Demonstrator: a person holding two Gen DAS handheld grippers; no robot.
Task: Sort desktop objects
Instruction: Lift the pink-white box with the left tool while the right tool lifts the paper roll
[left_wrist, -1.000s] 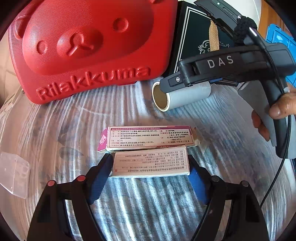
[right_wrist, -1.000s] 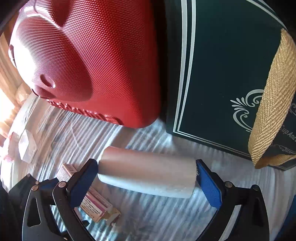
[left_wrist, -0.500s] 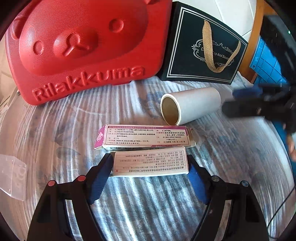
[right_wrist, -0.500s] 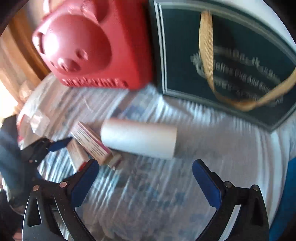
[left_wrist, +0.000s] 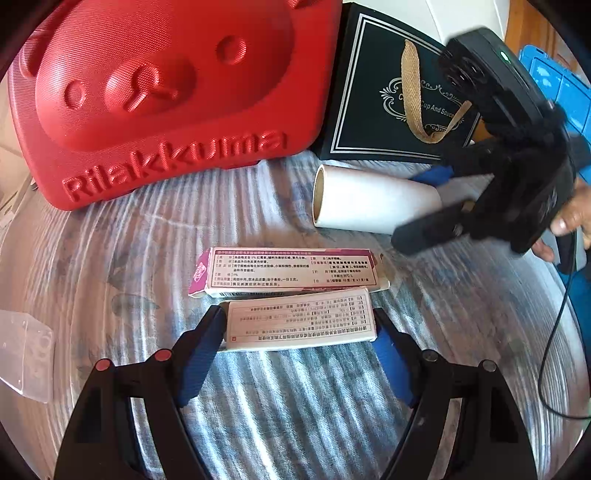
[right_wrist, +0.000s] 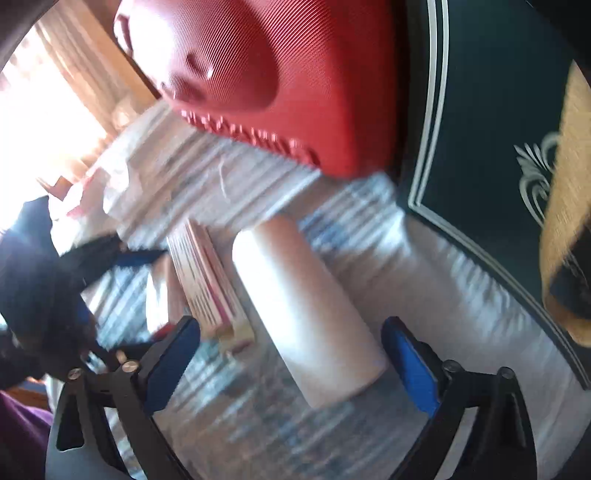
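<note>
The left gripper is clamped endwise on a flat white printed carton, just in front of a pink-edged printed carton on the striped tablecloth. The right gripper straddles a white paper roll lying near the table's back edge, jaws closing, pads not yet touching. Behind stand a red embossed plastic case and a dark gift bag.

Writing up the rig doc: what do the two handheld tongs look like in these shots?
Both are black plastic frames whose two fingers carry blue pads. The left tongs have two red dots on their left finger and silver screws on their right one. The right tongs show silver screws too; from the left camera their body has a green light, white lettering and a thin black cable.
</note>
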